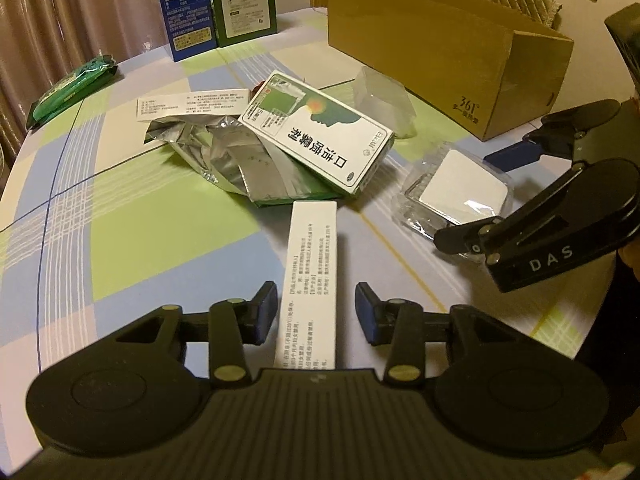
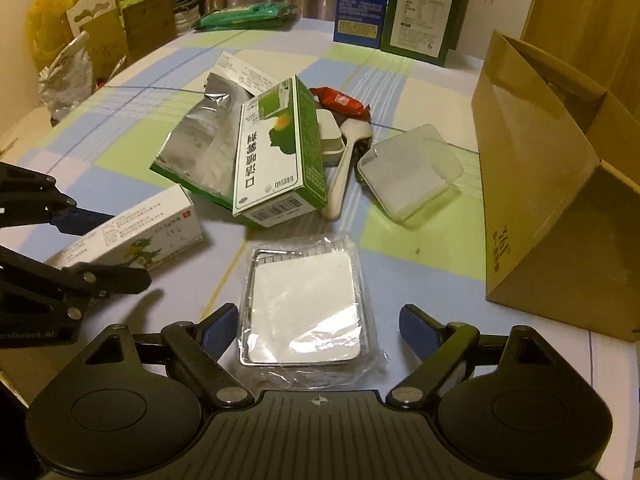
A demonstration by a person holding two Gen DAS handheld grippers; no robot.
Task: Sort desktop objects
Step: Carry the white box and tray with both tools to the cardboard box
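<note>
Slim white carton (image 1: 310,276) between left jaws, untouched; right jaws wide around foil-lidded tray (image 2: 306,308).

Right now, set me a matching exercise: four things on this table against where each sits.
Things:
1. long white box
2. plastic-wrapped tray
3. green-and-white box
4. cardboard box

Places:
A. leaning on the silver foil bag
B. between the left gripper's open jaws
C. standing at the table's right side
D. between the right gripper's open jaws

Pairs: 1-B, 2-D, 3-A, 4-C
</note>
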